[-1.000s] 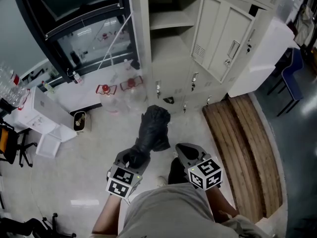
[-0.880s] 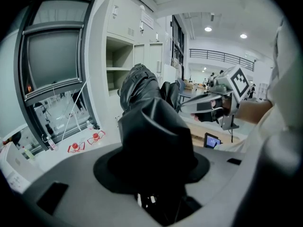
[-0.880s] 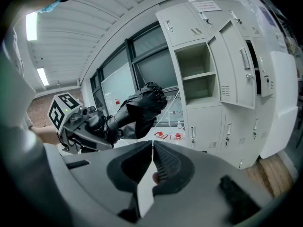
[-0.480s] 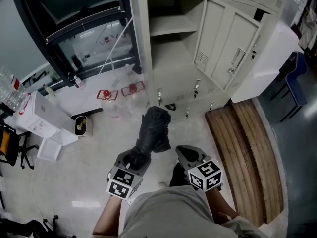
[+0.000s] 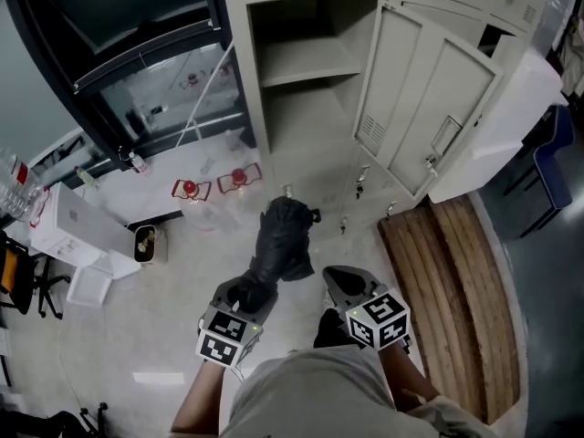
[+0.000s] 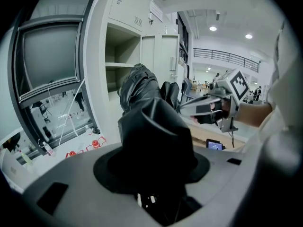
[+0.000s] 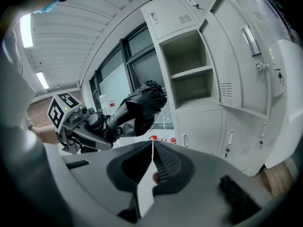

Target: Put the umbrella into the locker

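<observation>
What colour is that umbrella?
The umbrella is black; the head view shows it best.

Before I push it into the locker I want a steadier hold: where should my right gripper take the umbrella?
Probably mid-length on the umbrella, just ahead of the left gripper, coming in from its right side. The left gripper clamps the near end and the bulky far end juts out free. The right gripper, shut and empty, sits beside it and must open first.
</observation>
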The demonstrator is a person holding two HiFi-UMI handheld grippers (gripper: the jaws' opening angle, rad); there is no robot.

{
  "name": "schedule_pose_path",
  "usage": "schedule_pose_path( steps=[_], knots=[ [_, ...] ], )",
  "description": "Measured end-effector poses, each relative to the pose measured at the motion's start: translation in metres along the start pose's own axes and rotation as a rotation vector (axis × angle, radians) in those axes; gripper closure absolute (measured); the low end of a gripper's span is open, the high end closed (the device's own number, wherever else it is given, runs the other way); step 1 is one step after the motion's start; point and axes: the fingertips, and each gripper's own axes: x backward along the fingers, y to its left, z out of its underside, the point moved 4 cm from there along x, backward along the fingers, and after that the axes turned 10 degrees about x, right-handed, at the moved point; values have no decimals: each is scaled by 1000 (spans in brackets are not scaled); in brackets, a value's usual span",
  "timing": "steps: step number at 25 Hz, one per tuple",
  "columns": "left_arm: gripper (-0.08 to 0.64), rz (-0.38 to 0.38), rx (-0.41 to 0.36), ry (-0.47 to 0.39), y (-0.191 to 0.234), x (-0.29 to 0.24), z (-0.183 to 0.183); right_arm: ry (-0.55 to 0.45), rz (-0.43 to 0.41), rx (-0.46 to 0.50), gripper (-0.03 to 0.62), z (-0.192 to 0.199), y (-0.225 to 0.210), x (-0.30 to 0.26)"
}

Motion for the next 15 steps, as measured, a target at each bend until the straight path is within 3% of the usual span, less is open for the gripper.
schedule_pose_path(
  steps=[15],
  knots=[
    [337, -17, 32, 1, 17, -77, -83, 6, -36, 17, 563, -38, -106, -32]
  ],
)
